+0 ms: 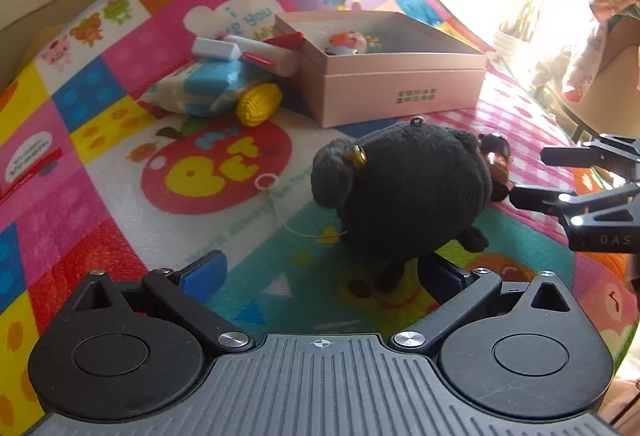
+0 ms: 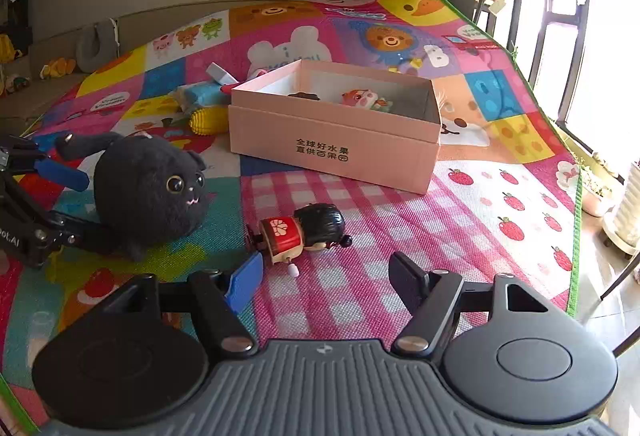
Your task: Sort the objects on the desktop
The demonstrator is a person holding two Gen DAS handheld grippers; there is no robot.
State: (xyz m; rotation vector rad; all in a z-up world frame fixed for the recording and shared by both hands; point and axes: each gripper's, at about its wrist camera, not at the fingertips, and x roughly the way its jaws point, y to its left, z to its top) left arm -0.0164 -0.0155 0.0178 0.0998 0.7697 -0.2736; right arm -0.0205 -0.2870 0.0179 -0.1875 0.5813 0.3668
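A black plush cat (image 1: pixel 400 188) (image 2: pixel 148 192) lies on the colourful play mat (image 1: pixel 120 164). My left gripper (image 1: pixel 320 270) (image 2: pixel 90 208) stands open around the plush's rear. Its right finger is tucked against the plush, while its blue left pad (image 1: pixel 204 272) is well clear of it. A small wind-up doll (image 2: pixel 304 232) (image 1: pixel 496 164) with black hair and a red body lies on its side beside the plush. My right gripper (image 2: pixel 326 276) (image 1: pixel 536 178) is open just short of the doll, with nothing between its pads.
An open pink box (image 1: pixel 400 92) (image 2: pixel 332 140) holds a small colourful toy (image 2: pixel 364 100). Left of the box are a wipes pack (image 1: pixel 208 88), a yellow corn toy (image 1: pixel 258 104) and a white case (image 1: pixel 216 50). The mat's green edge (image 2: pixel 576 196) runs along the window side.
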